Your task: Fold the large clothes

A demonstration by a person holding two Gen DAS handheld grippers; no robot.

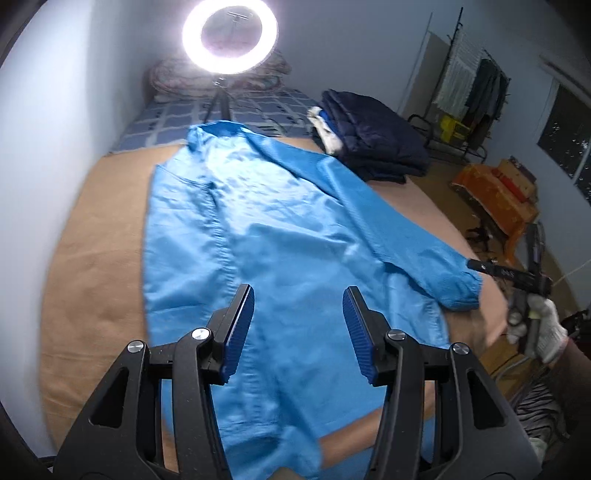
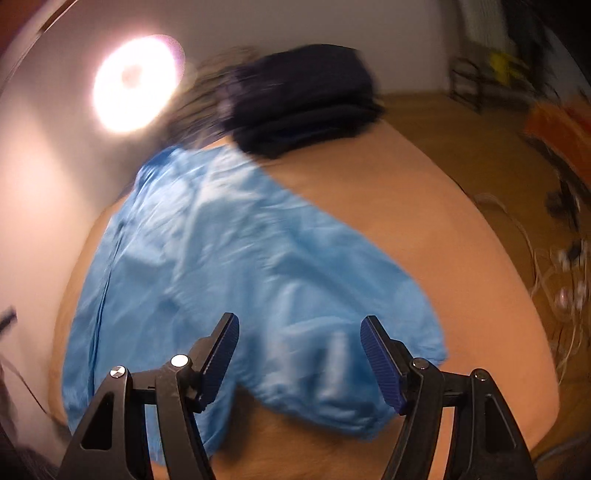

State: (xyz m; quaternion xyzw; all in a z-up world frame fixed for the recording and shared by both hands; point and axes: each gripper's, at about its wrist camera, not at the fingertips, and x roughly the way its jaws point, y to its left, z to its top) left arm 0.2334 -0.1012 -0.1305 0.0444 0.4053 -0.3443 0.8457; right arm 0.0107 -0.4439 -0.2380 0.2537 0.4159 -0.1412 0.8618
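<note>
From the left wrist camera I see my left gripper (image 1: 298, 325) hanging over the lower part of a blue jacket (image 1: 258, 229), its fingers (image 1: 242, 314) spread about halfway with nothing between them and no cloth touching the pads. The jacket lies spread flat on a bed (image 1: 85, 266) covered with a tan sheet, collar toward the far end, one sleeve (image 1: 406, 236) running out toward the right edge of the bed. A ring light (image 1: 229, 35) on a small tripod stands at the far end, and a folded stack of dark clothes (image 1: 373, 136) sits just beyond the jacket's far right shoulder. At the right edge of this view a gloved hand (image 1: 543, 328) holds my right gripper (image 1: 476, 265), just off the sleeve cuff.

The right wrist view is smeared by blur. There my right gripper (image 2: 300, 354) has its fingers (image 2: 380, 358) wide apart and empty, poised above the sleeve cuff (image 2: 332, 387) without gripping it. The dark clothes (image 2: 303, 107) show beyond the jacket (image 2: 221, 251).
</note>
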